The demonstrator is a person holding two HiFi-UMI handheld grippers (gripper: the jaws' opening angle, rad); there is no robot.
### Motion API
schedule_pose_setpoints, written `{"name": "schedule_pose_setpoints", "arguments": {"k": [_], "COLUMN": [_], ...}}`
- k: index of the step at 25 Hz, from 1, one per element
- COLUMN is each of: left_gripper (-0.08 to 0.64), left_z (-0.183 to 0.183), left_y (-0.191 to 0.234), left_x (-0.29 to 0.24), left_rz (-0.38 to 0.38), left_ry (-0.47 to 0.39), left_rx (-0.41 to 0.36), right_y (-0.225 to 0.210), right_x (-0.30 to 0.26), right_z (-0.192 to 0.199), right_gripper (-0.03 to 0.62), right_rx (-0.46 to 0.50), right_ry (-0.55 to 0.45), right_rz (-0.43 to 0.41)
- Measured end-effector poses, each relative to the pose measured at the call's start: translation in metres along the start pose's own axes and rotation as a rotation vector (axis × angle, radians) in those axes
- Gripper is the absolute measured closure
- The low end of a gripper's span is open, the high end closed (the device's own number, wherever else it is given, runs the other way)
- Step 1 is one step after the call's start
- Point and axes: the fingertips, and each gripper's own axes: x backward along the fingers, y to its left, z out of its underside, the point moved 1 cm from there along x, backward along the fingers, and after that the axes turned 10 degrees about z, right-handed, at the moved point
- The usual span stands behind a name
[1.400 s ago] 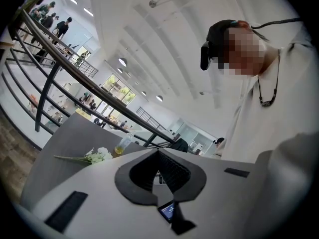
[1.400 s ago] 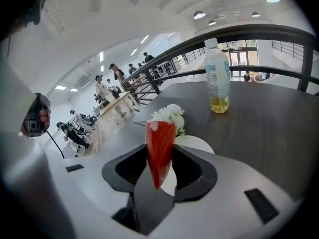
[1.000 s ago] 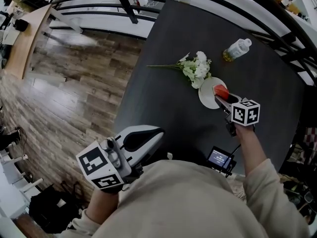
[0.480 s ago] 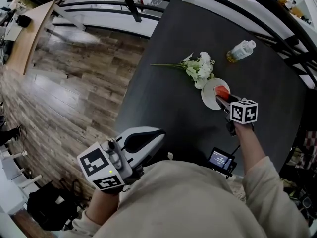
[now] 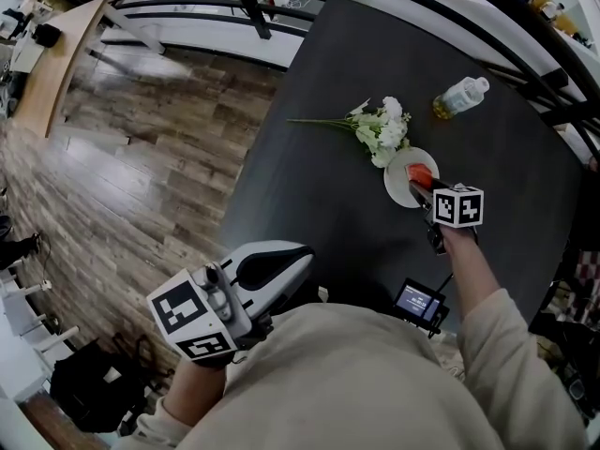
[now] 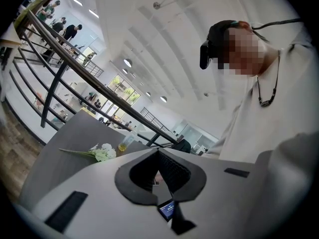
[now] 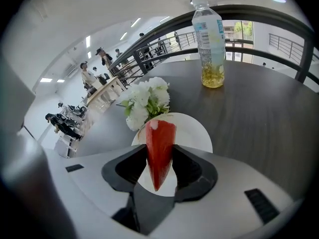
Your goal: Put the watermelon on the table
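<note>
A red watermelon slice (image 7: 160, 148) sits point-down between the pads of my right gripper (image 7: 159, 156), which is shut on it. In the head view the watermelon slice (image 5: 419, 173) hangs over a white plate (image 5: 397, 189) on the dark table (image 5: 319, 186), and the right gripper (image 5: 418, 187) reaches in from the near side. The plate (image 7: 194, 133) shows directly beneath the slice in the right gripper view. My left gripper (image 5: 281, 259) stays low by my body off the table's near-left edge; its jaws (image 6: 159, 153) meet with nothing held.
White flowers (image 5: 382, 127) with a long stem lie just left of the plate. A plastic bottle (image 5: 459, 96) with yellowish liquid lies beyond, towards the black railing (image 5: 525, 26). A small screen device (image 5: 417, 300) sits at the table's near edge. Wooden floor (image 5: 122, 176) lies to the left.
My right gripper has sunk a little towards the plate, still carrying the watermelon slice. The left gripper has stayed where it was.
</note>
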Motion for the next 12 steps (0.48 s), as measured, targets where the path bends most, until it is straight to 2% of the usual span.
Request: {"name": "schedule_pose_setpoints", "arguments": {"k": [12], "left_gripper": [0.557], "left_z": [0.0016], "left_y": [0.0039], "left_x": [-0.0012], "left_rz": [-0.007], "left_ry": [0.005], "left_rx": [0.011], "right_y": [-0.0023], "right_x": [-0.0104], "right_z": [0.0009], "right_gripper": [0.420], "right_rx": [0.028], "right_ry": [0.022], "right_rz": [0.019]}}
